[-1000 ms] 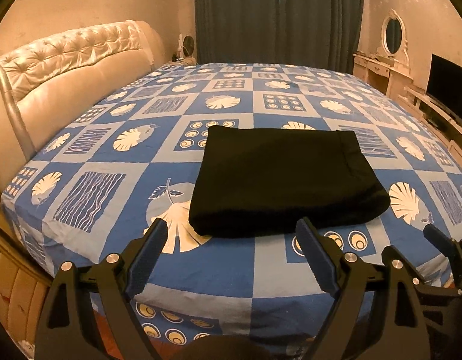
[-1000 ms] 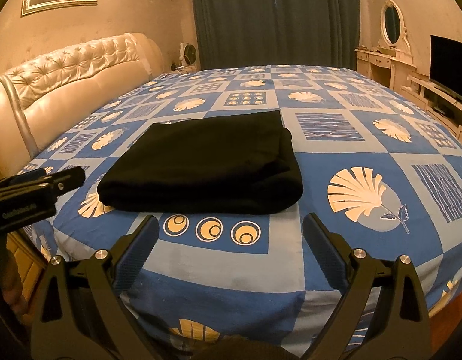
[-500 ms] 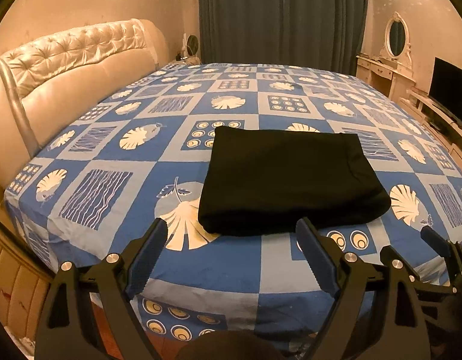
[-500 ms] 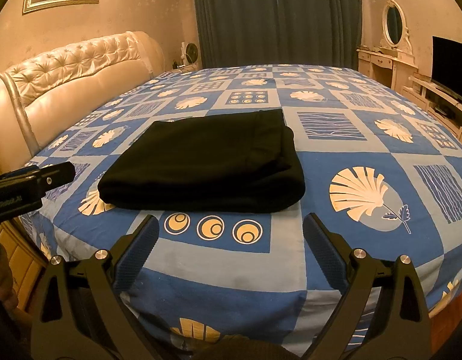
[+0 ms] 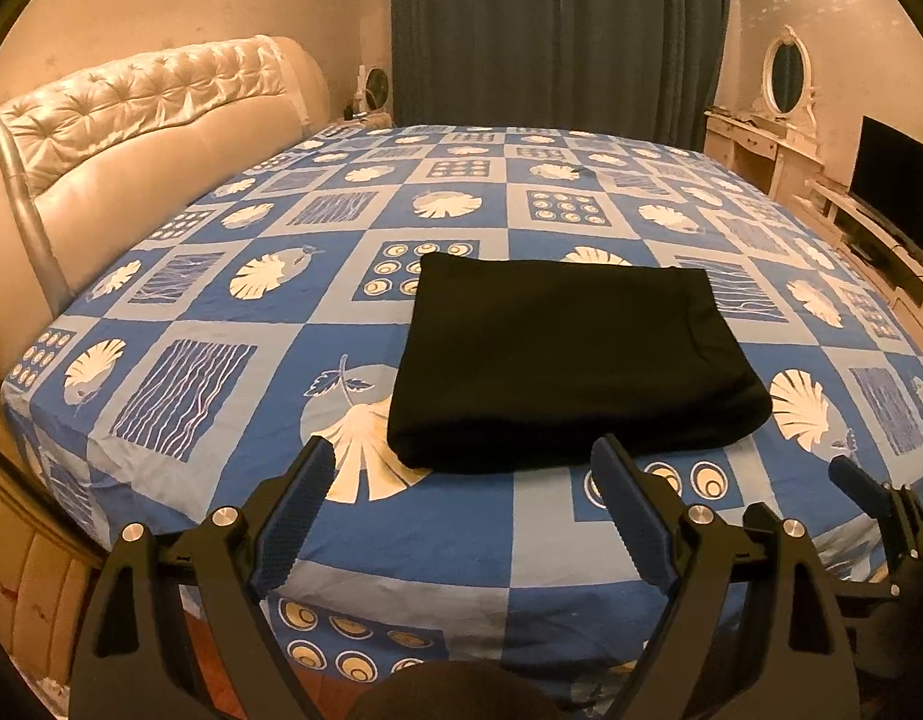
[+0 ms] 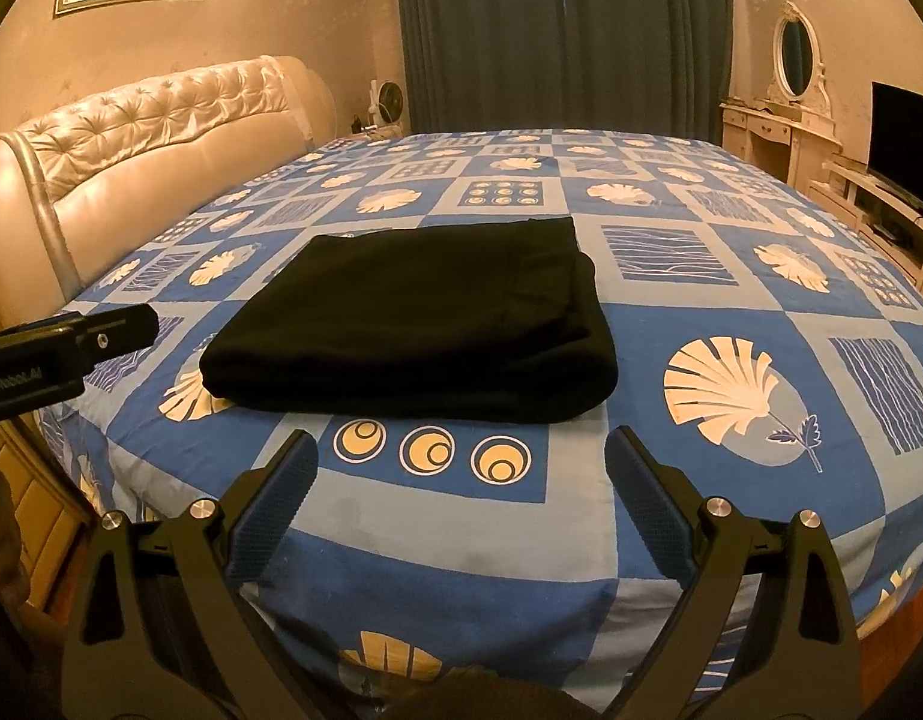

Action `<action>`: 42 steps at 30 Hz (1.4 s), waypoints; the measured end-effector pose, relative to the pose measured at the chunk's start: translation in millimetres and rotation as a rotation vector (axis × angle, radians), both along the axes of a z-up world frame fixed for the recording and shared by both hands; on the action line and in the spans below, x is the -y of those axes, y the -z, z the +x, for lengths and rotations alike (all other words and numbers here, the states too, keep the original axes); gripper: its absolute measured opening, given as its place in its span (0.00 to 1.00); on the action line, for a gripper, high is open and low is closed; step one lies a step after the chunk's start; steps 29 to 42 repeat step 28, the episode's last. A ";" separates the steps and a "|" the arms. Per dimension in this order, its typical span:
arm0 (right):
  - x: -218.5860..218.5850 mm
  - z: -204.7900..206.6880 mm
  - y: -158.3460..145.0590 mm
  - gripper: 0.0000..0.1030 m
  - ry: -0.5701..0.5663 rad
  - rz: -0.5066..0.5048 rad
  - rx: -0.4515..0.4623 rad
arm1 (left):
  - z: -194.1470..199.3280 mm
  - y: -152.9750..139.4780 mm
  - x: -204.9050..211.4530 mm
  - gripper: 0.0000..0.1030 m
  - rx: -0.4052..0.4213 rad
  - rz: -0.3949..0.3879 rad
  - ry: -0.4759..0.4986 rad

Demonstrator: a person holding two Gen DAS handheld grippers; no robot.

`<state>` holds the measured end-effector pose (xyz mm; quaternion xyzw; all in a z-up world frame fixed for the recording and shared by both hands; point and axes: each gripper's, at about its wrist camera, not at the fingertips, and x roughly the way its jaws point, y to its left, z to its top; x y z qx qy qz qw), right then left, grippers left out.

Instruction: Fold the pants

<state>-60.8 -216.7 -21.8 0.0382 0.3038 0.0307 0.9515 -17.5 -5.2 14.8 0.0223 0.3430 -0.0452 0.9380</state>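
Note:
The black pants [image 5: 569, 360] lie folded into a flat rectangle on the blue patterned bed sheet [image 5: 221, 312], near the front edge. They also show in the right wrist view [image 6: 413, 324]. My left gripper [image 5: 464, 459] is open and empty, held back from the pants' near edge, touching nothing. My right gripper [image 6: 461, 447] is open and empty, also short of the pants' near edge. The right gripper's tip [image 5: 863, 489] shows at the right of the left wrist view. The left gripper's body [image 6: 65, 342] shows at the left of the right wrist view.
A cream tufted headboard [image 5: 131, 120] runs along the left. Dark curtains [image 5: 557, 30] hang behind the bed. A white vanity with an oval mirror [image 5: 785, 78] and a TV [image 5: 899, 180] on a low stand are at the right. The bed's front edge drops off just below the grippers.
Both grippers have drawn back and risen slightly from the bed, staying open. The pants have not moved.

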 end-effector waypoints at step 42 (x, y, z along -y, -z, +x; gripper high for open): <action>6.7 -3.0 0.0 0.94 0.003 0.019 0.017 | -1.1 8.7 5.3 0.86 -0.090 -0.029 0.026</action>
